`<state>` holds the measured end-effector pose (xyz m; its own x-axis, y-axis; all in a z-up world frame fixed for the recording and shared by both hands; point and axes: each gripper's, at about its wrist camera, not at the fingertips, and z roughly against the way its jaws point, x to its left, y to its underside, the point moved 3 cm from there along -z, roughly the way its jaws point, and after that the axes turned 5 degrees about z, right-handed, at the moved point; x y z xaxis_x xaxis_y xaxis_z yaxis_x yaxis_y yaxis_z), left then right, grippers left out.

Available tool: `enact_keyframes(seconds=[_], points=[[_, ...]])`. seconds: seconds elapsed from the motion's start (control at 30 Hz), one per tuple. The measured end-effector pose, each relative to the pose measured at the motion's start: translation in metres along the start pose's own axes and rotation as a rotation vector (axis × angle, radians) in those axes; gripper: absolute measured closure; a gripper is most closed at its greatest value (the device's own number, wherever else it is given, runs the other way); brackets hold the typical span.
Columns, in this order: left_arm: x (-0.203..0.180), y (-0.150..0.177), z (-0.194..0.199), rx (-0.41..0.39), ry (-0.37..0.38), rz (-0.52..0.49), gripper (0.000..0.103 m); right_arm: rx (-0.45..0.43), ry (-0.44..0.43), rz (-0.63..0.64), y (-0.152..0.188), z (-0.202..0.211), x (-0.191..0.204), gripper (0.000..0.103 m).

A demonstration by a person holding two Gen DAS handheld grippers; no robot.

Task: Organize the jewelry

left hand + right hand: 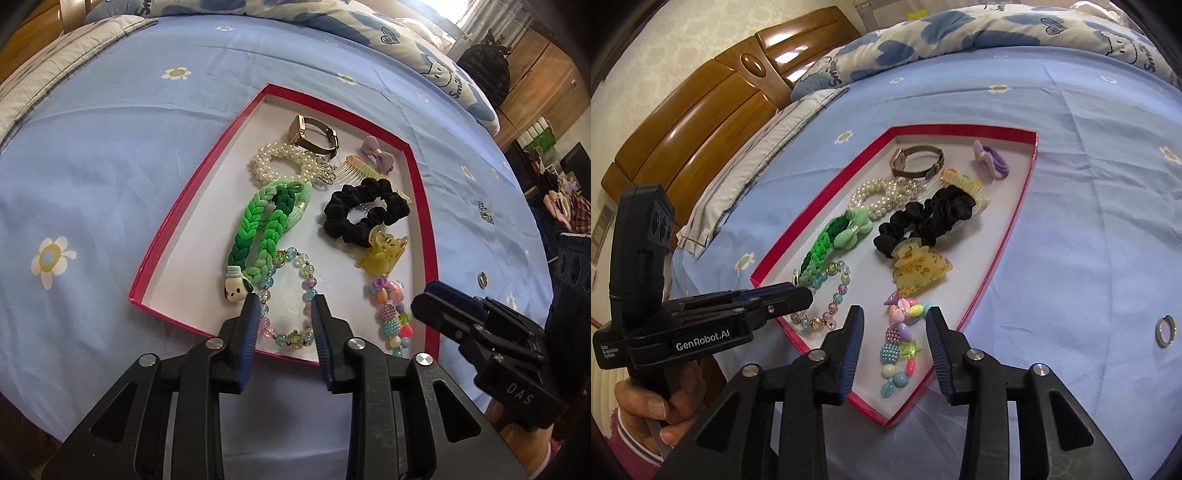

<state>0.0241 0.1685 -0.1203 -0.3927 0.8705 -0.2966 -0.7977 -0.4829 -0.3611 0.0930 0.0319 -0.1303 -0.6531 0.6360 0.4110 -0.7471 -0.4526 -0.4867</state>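
Partly, left gripper (801, 295) hides green braid (816, 254).

Left hand-held gripper (282, 314): its two blue-padded fingers (248, 325) stand apart, with nothing between them. It hovers over the near edge of the red tray (207, 177).

Right hand-held gripper (894, 325): its two fingers (854, 332) also stand apart and hold nothing. It hovers over the near corner of the red tray.

Left hand (661, 410): it wraps around the black handle, with the thumb and fingertips showing. A pink striped sleeve covers the wrist.

Side by side: seen from the left camera, the right hand-held gripper sits just beside the red tray's right edge.
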Motion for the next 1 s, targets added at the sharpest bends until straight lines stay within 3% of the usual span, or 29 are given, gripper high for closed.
enact_keyframes(seconds=[0.1, 0.17, 0.33, 0.4, 0.47, 0.53, 0.63, 0.9, 1.0], points=[[0.000, 0.001, 0.005, -0.008, 0.001, 0.002, 0.074, -0.017, 0.002, -0.011, -0.001, 0.005, -0.002, 0.065], [-0.001, 0.001, 0.008, -0.017, -0.001, 0.004, 0.066, -0.026, 0.001, -0.016, -0.001, 0.009, -0.004, 0.065], [-0.002, 0.001, 0.015, -0.033, -0.001, 0.006, 0.060, -0.044, -0.001, -0.019, -0.001, 0.015, -0.002, 0.060], [-0.001, 0.002, 0.018, -0.041, 0.001, 0.012, 0.053, -0.052, -0.005, -0.021, -0.001, 0.018, -0.001, 0.060], [0.000, 0.003, 0.022, -0.047, 0.009, 0.020, 0.036, -0.058, -0.012, -0.024, -0.001, 0.020, -0.001, 0.057], [0.001, 0.004, 0.028, -0.062, 0.014, 0.029, 0.026, -0.075, -0.021, -0.037, -0.001, 0.024, -0.002, 0.049], [0.005, 0.008, 0.035, -0.077, 0.017, 0.041, 0.025, -0.120, -0.050, -0.080, 0.001, 0.033, -0.007, 0.036], [0.012, 0.023, 0.051, -0.107, 0.037, 0.107, 0.020, -0.194, -0.127, -0.193, 0.011, 0.054, -0.020, 0.021], [0.009, 0.030, 0.059, -0.133, 0.027, 0.104, 0.017, -0.236, -0.119, -0.199, 0.018, 0.064, -0.019, 0.015]])
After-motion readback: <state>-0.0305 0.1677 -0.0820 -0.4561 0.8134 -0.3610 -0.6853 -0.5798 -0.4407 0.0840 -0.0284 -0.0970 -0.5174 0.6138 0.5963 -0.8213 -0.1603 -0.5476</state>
